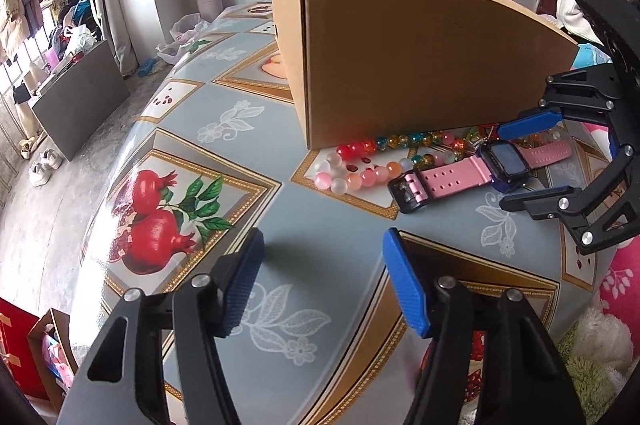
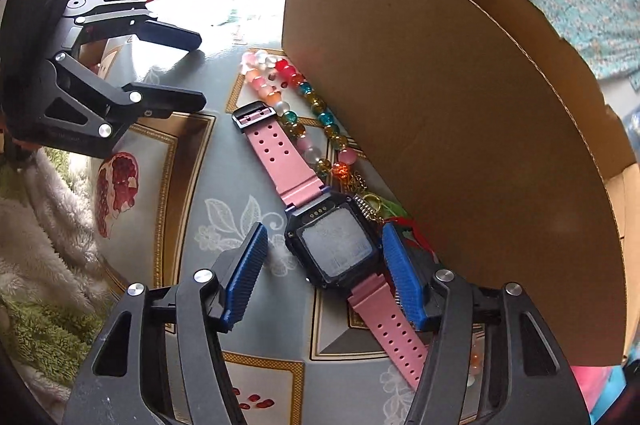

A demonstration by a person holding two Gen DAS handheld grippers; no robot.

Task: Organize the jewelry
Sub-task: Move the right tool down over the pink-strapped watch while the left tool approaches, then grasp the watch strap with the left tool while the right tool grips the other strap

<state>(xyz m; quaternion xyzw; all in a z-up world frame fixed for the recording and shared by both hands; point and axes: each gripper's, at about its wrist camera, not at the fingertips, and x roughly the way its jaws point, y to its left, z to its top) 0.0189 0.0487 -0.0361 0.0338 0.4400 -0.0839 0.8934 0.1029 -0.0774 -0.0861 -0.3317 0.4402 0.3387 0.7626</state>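
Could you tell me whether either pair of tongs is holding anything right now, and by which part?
Nothing is held. The right tongs straddle the pink watch at its case, pads not pressing both sides. The left tongs are empty over the table.

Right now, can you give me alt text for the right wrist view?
The right tongs straddle the face of a pink-strapped watch lying on the patterned table, not gripping it. A beaded bracelet lies alongside it against a cardboard box.

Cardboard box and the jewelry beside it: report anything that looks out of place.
The jewelry lies outside the cardboard box: the bead strand bunches against its outer wall, and the pink watch lies face up across the tablecloth, between the right gripper's open fingers. Nothing looks damaged.
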